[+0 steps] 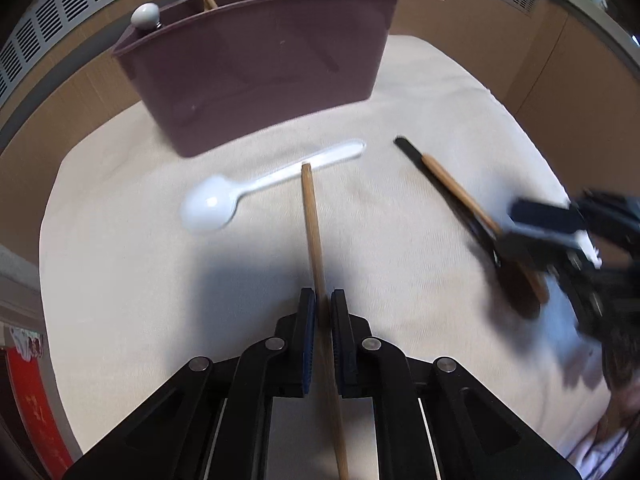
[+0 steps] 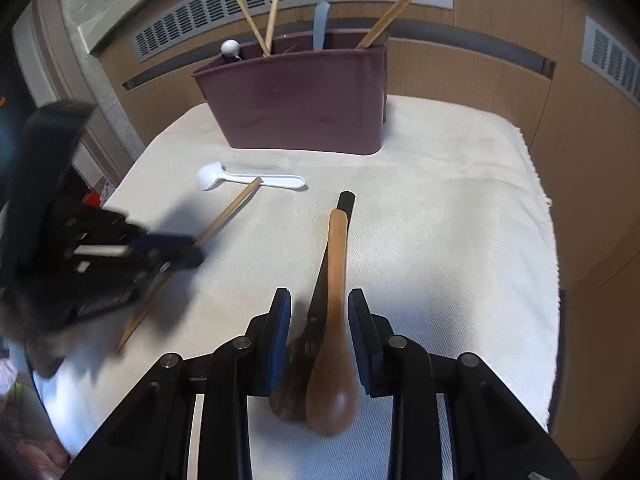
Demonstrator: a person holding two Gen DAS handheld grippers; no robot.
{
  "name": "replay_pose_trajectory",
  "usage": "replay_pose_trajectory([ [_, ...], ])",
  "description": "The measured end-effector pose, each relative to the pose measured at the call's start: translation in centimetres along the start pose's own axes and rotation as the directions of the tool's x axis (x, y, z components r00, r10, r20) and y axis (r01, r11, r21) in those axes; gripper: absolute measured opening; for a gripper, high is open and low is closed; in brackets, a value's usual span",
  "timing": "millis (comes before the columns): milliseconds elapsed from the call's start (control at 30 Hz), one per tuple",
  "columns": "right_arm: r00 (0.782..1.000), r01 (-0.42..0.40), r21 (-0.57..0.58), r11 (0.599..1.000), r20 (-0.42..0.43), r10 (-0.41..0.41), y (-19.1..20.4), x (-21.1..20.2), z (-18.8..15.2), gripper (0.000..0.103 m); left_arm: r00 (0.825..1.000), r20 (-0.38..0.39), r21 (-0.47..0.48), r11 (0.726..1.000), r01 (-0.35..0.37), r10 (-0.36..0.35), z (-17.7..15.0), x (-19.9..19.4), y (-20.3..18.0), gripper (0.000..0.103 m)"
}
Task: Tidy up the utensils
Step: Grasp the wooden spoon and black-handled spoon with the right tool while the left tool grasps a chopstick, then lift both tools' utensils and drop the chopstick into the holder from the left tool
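My left gripper [image 1: 322, 300] is shut on a wooden chopstick [image 1: 313, 224] and holds it over the cream cloth; it also shows in the right wrist view [image 2: 228, 212]. A white plastic spoon [image 1: 248, 192] lies on the cloth in front of the maroon utensil holder [image 1: 256, 76]. My right gripper [image 2: 319, 300] is open, its jaws on either side of a brown wooden spoon [image 2: 334, 320] that lies on a dark spoon [image 2: 316, 308]. In the left wrist view the right gripper [image 1: 532, 232] is blurred over these spoons [image 1: 460, 188].
The holder [image 2: 296, 100] stands at the back of the cloth and holds chopsticks [image 2: 256, 16], a pale handle [image 2: 321, 24] and a white-knobbed utensil [image 2: 230, 47]. The cloth's right edge [image 2: 544, 216] drops off. A wood-panelled wall with vents [image 2: 280, 4] stands behind.
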State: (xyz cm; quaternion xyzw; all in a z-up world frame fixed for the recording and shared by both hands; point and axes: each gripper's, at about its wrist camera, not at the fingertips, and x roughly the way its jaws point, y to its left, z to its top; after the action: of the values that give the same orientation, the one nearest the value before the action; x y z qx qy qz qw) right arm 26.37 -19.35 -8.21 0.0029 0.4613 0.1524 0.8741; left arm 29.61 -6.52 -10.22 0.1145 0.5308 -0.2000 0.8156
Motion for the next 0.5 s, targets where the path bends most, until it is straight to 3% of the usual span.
replay_pose_trajectory([
  [133,0.999,0.033,0.018,0.999,-0.033,-0.033,0.0,2.1,1.3,0.028,1.000,-0.009,-0.023,1.000,0.017,-0.017,-0.4,-0.2,0.7,0.009],
  [200,0.998,0.033,0.039,0.999,-0.054,-0.031,-0.3,2.8,1.5,0.021,0.999,-0.012,-0.049,0.998,0.035,-0.035,-0.1,-0.1,1.0,0.010],
  [233,0.998,0.033,0.045,0.998,-0.059,-0.030,-0.4,2.9,1.5,0.013,0.999,-0.012,-0.060,0.997,0.044,-0.044,0.0,0.0,1.0,0.010],
  [500,1.000,0.016,0.043,0.999,-0.018,-0.015,-0.8,0.9,0.5,0.012,0.996,-0.043,-0.076,0.995,0.071,-0.075,3.3,1.0,1.9,0.010],
])
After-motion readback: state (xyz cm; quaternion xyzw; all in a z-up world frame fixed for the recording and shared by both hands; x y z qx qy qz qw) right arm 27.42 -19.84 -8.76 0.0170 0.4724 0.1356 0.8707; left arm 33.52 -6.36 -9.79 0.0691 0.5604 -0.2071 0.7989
